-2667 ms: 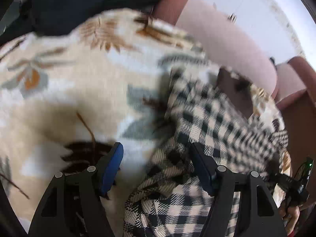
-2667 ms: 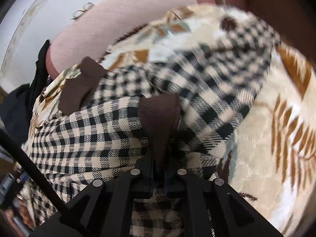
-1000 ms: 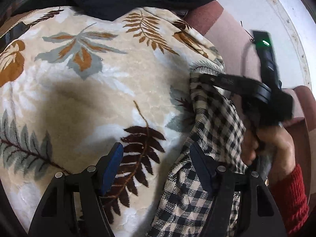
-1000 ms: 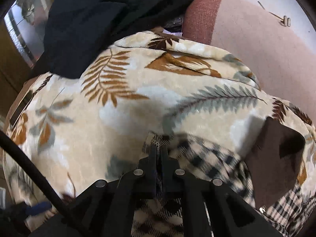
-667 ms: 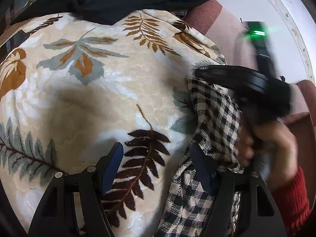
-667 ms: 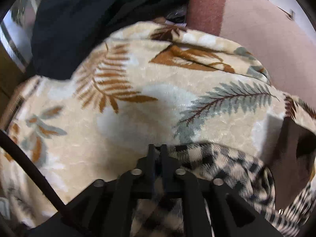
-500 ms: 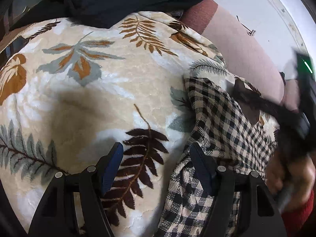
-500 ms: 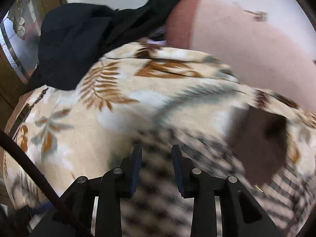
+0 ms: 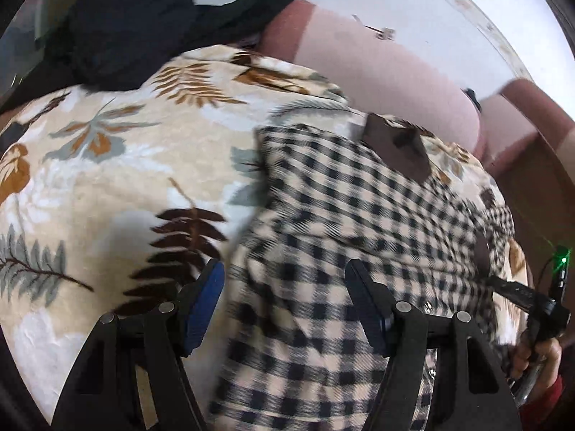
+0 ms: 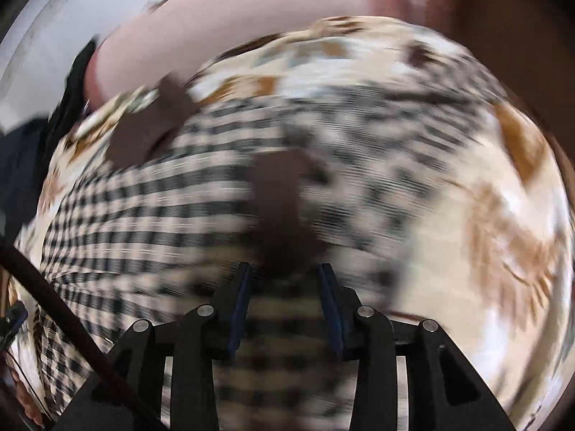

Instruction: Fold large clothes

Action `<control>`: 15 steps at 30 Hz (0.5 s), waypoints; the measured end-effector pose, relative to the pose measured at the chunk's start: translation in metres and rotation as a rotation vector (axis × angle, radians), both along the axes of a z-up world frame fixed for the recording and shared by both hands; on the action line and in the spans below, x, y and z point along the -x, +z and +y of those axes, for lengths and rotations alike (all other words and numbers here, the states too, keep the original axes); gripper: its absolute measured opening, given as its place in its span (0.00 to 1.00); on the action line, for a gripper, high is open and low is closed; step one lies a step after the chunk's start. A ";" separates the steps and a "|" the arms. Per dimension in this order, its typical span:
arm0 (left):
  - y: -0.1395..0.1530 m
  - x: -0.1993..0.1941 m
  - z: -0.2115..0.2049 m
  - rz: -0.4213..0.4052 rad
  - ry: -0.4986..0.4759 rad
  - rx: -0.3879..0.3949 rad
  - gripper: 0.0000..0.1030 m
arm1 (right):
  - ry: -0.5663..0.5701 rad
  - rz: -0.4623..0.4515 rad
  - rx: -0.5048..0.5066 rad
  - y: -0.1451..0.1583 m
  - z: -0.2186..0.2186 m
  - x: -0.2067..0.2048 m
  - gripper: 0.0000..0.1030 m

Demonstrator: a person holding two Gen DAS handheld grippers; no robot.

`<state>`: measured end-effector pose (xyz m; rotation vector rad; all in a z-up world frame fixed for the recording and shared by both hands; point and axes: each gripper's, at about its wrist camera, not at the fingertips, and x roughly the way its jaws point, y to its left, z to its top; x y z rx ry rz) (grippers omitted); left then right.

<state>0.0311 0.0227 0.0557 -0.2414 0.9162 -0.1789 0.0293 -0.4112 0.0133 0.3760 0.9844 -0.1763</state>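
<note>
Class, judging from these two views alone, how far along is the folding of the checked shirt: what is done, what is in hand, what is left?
Done: the checked shirt lies on the leaf-print blanket, one side apparently folded over. In hand: nothing gripped; the left tongs stand open over it, and the right tongs are opening above a brown cuff, though this view is blurred. Left: probably the remaining folds.

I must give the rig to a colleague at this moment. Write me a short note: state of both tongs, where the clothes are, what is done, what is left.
Left tongs: open, holding nothing, over the edge of the checked shirt.
Right tongs: opening, nothing gripped, over the shirt's brown cuff.
Shirt: lies on the leaf-print blanket on the pink sofa, brown collar toward the backrest. Black garment heaped behind.
Done: one side appears folded inward.
Left: remaining folds; the black garment looks unfolded.
</note>
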 end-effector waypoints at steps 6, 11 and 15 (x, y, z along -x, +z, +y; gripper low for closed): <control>0.000 -0.006 -0.052 0.022 -0.070 -0.055 0.67 | -0.112 -0.043 -0.093 -0.007 -0.057 0.045 0.40; -0.010 -0.033 -0.104 0.048 -0.085 -0.049 0.67 | -0.121 -0.123 -0.134 0.002 -0.066 0.060 0.49; -0.036 -0.044 -0.131 0.066 -0.116 -0.077 0.67 | -0.105 -0.140 -0.128 0.002 -0.063 0.050 0.49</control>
